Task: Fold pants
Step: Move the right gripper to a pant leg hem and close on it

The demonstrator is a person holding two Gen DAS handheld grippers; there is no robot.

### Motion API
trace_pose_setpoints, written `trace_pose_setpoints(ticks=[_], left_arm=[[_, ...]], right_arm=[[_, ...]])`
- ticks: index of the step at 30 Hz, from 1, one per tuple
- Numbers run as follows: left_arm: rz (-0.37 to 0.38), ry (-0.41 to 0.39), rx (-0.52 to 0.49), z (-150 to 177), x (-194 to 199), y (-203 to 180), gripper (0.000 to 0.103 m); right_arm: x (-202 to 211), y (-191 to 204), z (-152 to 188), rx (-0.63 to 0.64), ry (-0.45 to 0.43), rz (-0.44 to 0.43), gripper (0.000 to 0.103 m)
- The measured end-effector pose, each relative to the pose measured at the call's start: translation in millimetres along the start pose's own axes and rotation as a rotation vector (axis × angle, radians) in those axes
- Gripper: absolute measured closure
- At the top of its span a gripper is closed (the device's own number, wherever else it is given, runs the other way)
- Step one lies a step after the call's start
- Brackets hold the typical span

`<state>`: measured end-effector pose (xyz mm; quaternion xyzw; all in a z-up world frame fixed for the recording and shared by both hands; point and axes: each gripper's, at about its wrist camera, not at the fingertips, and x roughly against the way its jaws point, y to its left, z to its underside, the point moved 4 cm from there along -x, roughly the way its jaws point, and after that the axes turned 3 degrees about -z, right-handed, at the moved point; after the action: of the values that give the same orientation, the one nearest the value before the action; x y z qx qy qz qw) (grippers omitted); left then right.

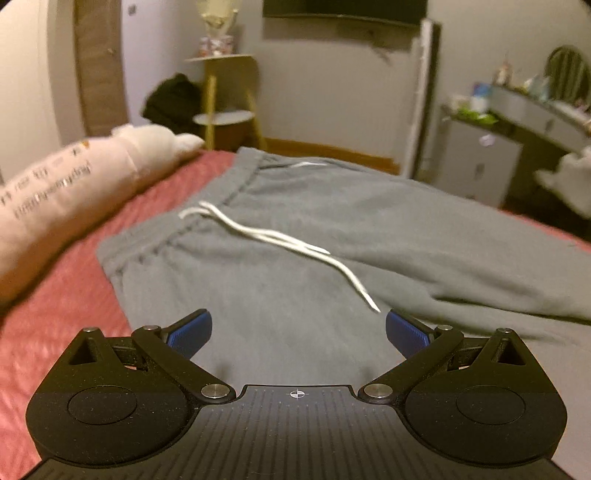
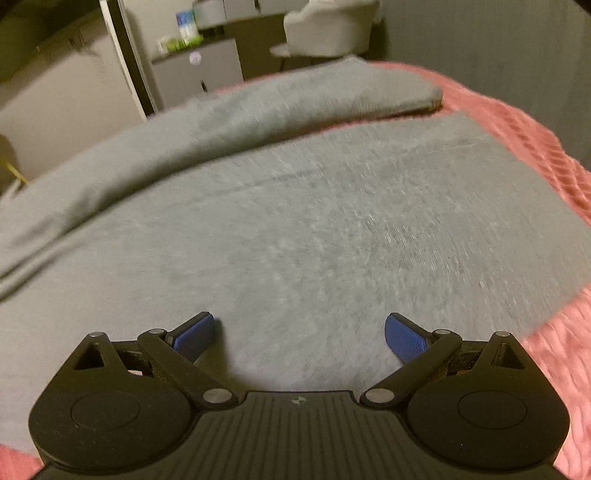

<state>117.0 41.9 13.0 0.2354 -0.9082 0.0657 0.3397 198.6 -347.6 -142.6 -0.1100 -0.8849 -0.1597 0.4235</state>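
Grey sweatpants lie spread flat on a pink bedspread. The elastic waistband is at the upper left, with a white drawstring trailing across the front. My left gripper is open and empty just above the hip area, near the drawstring's end. In the right wrist view the two legs run away to the upper right, the far leg slightly bunched. My right gripper is open and empty, low over the near leg.
A long pink plush pillow lies along the bed's left side beside the waistband. Beyond the bed stand a wooden side table, a grey cabinet and a light chair. The pink bedspread shows at the right.
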Motion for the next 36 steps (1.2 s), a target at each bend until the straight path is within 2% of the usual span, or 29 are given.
trace_pose_setpoints(ticks=[2, 3, 4, 6, 7, 9, 11, 13, 14, 16, 17, 20, 24, 26, 27, 29, 31, 32, 33, 34, 36], left_arm=[[-0.049, -0.002, -0.008, -5, -20, -7, 0.000], [-0.047, 0.002, -0.004, -4, -28, -9, 0.000], [-0.035, 0.010, 0.003, -2, -36, -10, 0.000], [-0.031, 0.012, 0.014, 5, -50, -8, 0.000], [-0.052, -0.005, 0.015, 8, -55, -6, 0.000], [-0.125, -0.070, 0.020, 9, -62, -2, 0.000], [-0.199, -0.154, 0.028, 7, -69, 1, 0.000], [-0.217, -0.201, 0.021, 7, -73, 1, 0.000], [-0.218, -0.212, 0.020, 9, -77, 1, 0.000], [-0.189, -0.198, 0.037, 13, -84, 2, 0.000], [-0.170, -0.174, 0.048, 14, -91, 2, 0.000], [-0.159, -0.074, 0.076, 16, -110, 4, 0.000], [-0.140, -0.077, 0.112, 19, -114, 8, 0.000], [-0.142, -0.078, 0.109, 20, -116, 6, 0.000], [-0.142, -0.077, 0.109, 19, -117, 6, 0.000], [-0.137, -0.076, 0.116, 19, -115, 7, 0.000], [-0.128, -0.071, 0.126, 18, -117, 9, 0.000], [-0.122, -0.068, 0.131, 18, -118, 9, 0.000], [-0.116, -0.063, 0.137, 17, -118, 10, 0.000], [-0.111, -0.060, 0.142, 17, -118, 11, 0.000], [-0.098, -0.059, 0.155, 17, -119, 14, 0.000]], right_arm=[[-5, -11, 1, -0.036, -0.022, -0.046, 0.004], [-6, -11, 1, -0.022, -0.013, -0.052, 0.004], [-7, -10, -1, 0.013, 0.013, -0.052, 0.004], [-7, -9, -21, 0.050, 0.135, -0.070, 0.004], [-4, -9, -39, 0.028, 0.136, -0.088, 0.004], [12, -11, -86, -0.027, -0.002, -0.140, 0.004], [15, -8, -148, -0.083, -0.135, -0.142, 0.004], [-6, -1, -201, -0.128, -0.187, -0.157, 0.004], [-26, 1, -226, -0.163, -0.181, -0.151, 0.006], [-70, 3, -263, -0.261, -0.138, -0.117, 0.024], [-91, 4, -276, -0.303, -0.112, -0.097, 0.028], [-141, 14, -300, -0.382, -0.062, -0.030, 0.029], [-188, 28, -316, -0.401, -0.022, 0.087, 0.029], [-203, 36, -320, -0.383, 0.008, 0.146, 0.025], [-205, 40, -320, -0.372, -0.005, 0.167, 0.023], [-211, 45, -321, -0.327, -0.014, 0.229, 0.033], [-208, 45, -318, -0.270, -0.035, 0.294, 0.069], [-206, 44, -316, -0.260, -0.042, 0.296, 0.077], [-199, 40, -312, -0.262, -0.045, 0.285, 0.091], [-190, 34, -309, -0.278, -0.056, 0.255, 0.094], [-160, 23, -303, -0.328, -0.113, 0.183, 0.095]])
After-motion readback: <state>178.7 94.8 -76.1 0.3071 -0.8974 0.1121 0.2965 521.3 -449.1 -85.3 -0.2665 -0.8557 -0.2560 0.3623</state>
